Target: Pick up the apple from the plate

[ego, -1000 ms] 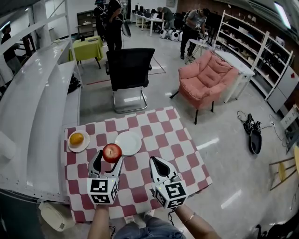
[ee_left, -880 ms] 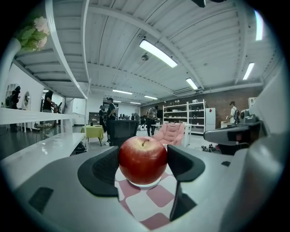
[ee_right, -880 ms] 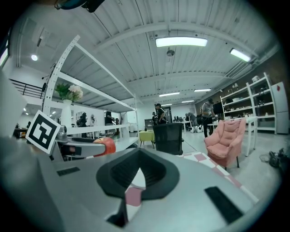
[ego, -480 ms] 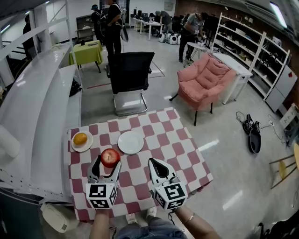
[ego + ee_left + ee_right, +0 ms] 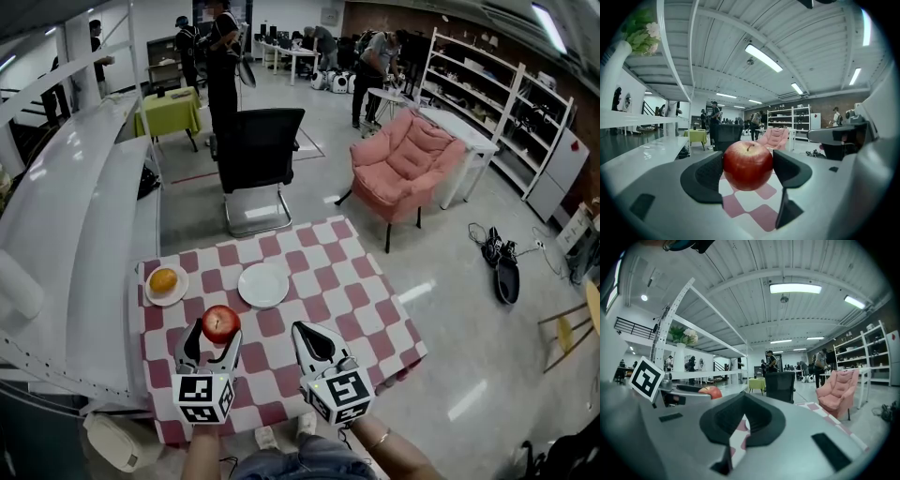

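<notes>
A red apple [image 5: 220,322] is held up above the checkered table, clamped between the jaws of my left gripper [image 5: 214,341]. In the left gripper view the apple [image 5: 747,165] fills the gap between the two dark pads, off the cloth. The empty white plate [image 5: 263,285] lies on the table beyond it. My right gripper [image 5: 310,342] hovers to the right of the left one, jaws together with nothing between them. In the right gripper view the apple [image 5: 710,392] shows at the left behind the other gripper's body.
A second white plate [image 5: 166,287] with an orange [image 5: 163,279] sits at the table's far left. A black office chair [image 5: 258,150] stands behind the table, a pink armchair [image 5: 401,169] to the right, a white shelf rack [image 5: 66,234] along the left.
The left gripper has drawn back toward me with the apple, away from the empty plate. The right gripper has stayed about where it was.
</notes>
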Available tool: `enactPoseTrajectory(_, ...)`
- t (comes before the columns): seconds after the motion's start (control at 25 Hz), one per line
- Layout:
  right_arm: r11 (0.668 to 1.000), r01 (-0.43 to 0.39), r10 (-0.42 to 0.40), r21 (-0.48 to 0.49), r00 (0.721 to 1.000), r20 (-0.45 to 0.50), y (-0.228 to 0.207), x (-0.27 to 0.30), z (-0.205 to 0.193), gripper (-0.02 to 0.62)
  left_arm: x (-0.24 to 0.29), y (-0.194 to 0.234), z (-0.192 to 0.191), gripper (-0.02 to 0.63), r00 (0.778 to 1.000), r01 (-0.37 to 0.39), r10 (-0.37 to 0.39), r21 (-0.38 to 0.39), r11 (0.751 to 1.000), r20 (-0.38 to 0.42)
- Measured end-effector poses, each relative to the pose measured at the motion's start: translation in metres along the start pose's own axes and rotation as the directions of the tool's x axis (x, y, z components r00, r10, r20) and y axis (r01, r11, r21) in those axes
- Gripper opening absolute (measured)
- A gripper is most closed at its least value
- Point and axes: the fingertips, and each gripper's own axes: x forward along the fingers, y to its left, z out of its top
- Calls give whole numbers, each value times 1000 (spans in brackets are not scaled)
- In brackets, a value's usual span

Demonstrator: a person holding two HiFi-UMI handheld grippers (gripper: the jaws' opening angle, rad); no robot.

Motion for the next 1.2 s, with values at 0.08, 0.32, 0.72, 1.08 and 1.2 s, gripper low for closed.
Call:
enactPoseTrajectory(0.08,1000,-4,4,-19,1000,-4,6,-1,1,9,-3,0,-1,328,1000,4,-4,-3,1000,0)
enactPoseTrajectory(0.32,1000,8,-8,-22,1000,-5,12,-4,-2,8,-10,1,-5,328,1000,12,-12,-5,1000,-1)
enactPoseTrajectory(0.72,1000,25,-25,18,999,-22,14,-7,-10,8,-18,3,-7,328,1000,19,-19,2,1000,-6)
enactPoseTrajectory(1.08,999,42,-42,31,999,-18,13,-10,-8,8,-23,5,-5,328,1000,22,-22,5,1000,-9)
enactPoseTrajectory(1.2,999,41,-41,28,999,-17,13,-11,-7,8,-24,4,-4,328,1000,22,-22,2,1000,-6)
